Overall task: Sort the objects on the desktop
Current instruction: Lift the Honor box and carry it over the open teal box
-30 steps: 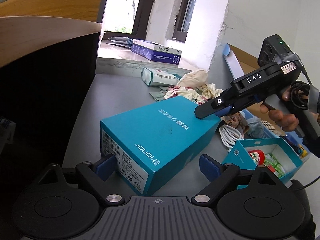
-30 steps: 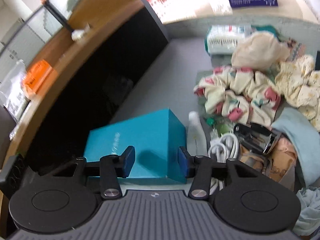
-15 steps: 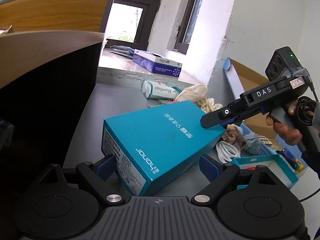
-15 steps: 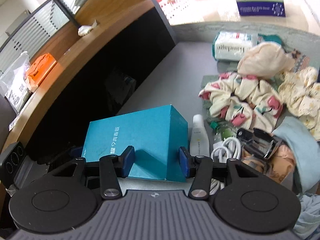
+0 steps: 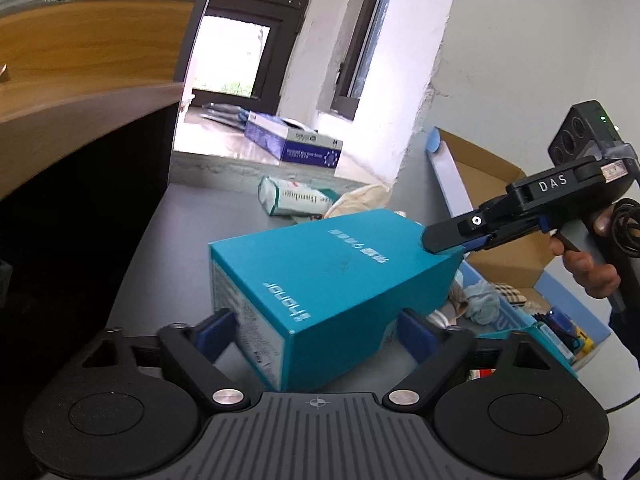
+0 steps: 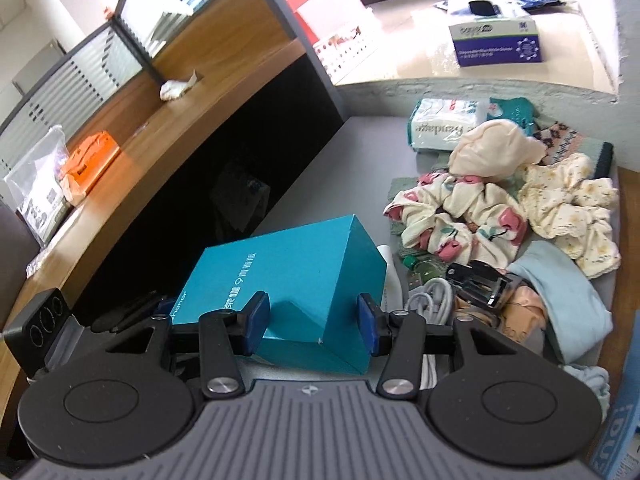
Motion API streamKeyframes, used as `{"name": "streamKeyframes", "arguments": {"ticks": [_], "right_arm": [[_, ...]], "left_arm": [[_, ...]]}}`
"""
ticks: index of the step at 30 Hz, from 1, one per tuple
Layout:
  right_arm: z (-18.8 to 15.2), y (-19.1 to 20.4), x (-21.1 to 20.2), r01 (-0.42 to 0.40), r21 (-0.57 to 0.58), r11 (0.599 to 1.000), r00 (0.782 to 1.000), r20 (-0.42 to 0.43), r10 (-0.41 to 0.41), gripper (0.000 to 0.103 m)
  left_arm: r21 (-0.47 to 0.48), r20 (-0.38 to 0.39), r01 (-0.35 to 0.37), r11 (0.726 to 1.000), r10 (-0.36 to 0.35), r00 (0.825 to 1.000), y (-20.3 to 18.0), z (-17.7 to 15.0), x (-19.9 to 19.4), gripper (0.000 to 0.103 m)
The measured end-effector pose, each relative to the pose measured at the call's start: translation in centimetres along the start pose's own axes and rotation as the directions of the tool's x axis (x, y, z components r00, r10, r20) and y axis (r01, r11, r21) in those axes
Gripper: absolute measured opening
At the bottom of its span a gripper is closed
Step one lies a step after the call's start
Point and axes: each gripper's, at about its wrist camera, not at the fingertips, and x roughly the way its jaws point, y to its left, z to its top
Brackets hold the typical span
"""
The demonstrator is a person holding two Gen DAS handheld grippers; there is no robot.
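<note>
right claw [image 6: 312, 320]: we've clamped the teal box [image 6: 304, 280], lifted off the counter [image 6: 352, 168]
left claw [image 5: 316, 334]: closing around its other end, not quite touching

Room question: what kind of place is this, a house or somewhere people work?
Probably an office. A curved wooden counter with a striped glass partition runs beside the grey desk, and a glove box sits on the windowsill.

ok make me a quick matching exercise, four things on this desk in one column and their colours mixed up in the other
Things:
1. phone box
2. glove box on the sill
3. cable coil
4. packet on the wooden ledge

Colours:
A. white
B. orange
C. teal
D. dark blue with a white top

Pairs: 1-C, 2-D, 3-A, 4-B
</note>
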Motion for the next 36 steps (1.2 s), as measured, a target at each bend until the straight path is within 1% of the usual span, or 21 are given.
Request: {"name": "streamKeyframes", "arguments": {"ticks": [4,9,19,27,36], "right_arm": [[-0.4,-0.1,-1.8,0.007,0.009,1.000,1.000,0.025,-0.007,0.055],[-1.6,-0.2,-4.1,0.027,0.015,1.000,0.998,0.059,-0.028,0.055],[-5.2,0.6,-10.3,0.062,0.043,0.997,0.986,0.150,-0.068,0.055],[-8.5,0.5,-14.4,0.085,0.096,0.992,0.974,0.202,-0.103,0.056],[-12.1,-0.8,-16.6,0.084,0.168,0.982,0.970,0.210,-0.118,0.058]], "left_arm": [[0.003,0.002,0.022,1.000,-0.022,1.000,-0.9,0.2,0.0,0.083],[0.047,0.008,0.042,0.998,-0.042,0.999,-3.0,0.4,-0.3,0.083],[0.123,0.009,0.120,0.985,-0.122,0.992,-6.8,1.3,-1.8,0.083],[0.169,-0.031,0.186,0.968,-0.183,0.983,-9.5,1.1,-2.0,0.084],[0.214,-0.068,0.216,0.953,-0.206,0.976,-11.7,0.0,-2.2,0.084]]}}
